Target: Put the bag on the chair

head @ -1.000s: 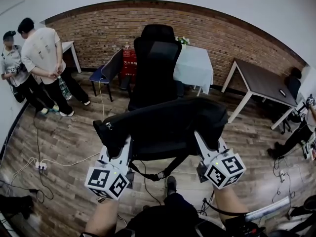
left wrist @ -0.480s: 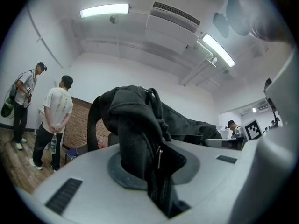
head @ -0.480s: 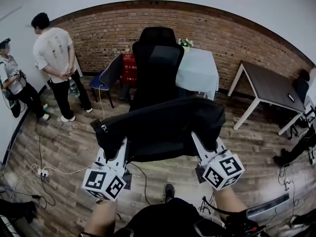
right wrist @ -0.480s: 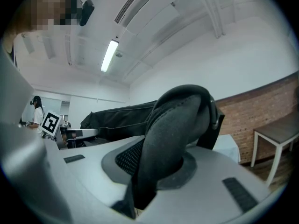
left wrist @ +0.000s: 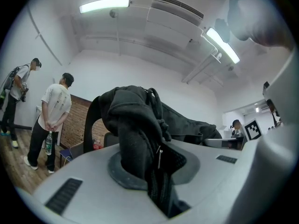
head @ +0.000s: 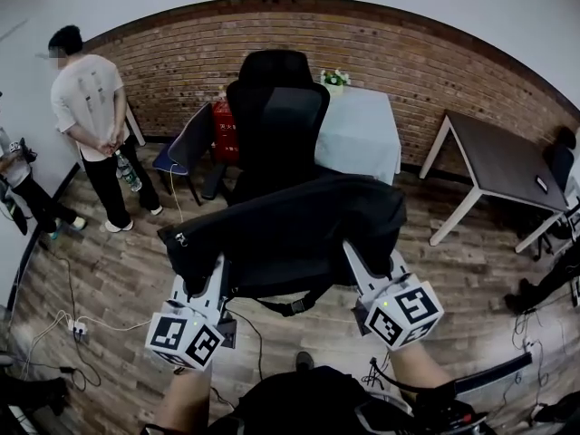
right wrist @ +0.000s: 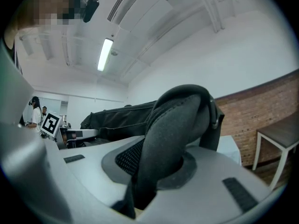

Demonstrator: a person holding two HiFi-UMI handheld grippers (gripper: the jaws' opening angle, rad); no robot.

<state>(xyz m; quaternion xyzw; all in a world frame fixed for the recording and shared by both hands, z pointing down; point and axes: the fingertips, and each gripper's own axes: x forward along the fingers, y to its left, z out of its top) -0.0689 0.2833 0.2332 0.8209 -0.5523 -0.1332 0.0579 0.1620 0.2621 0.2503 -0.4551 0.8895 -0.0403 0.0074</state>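
Observation:
A black bag hangs in the air, stretched between both grippers, just in front of a black high-backed office chair. My left gripper is shut on the bag's left end; in the left gripper view black fabric is pinched between the jaws. My right gripper is shut on the bag's right end, where padded grey-black fabric fills the jaws. A strap with a buckle dangles below the bag. The chair's seat is hidden behind the bag.
A table with a white cloth stands behind the chair, a dark table to the right, a blue chair to the left. A person stands at the left by the brick wall. Cables run across the wooden floor.
The bag and both grippers have come closer to the office chair, and the view has shifted a little. The person at the left has moved. Both grips are unchanged.

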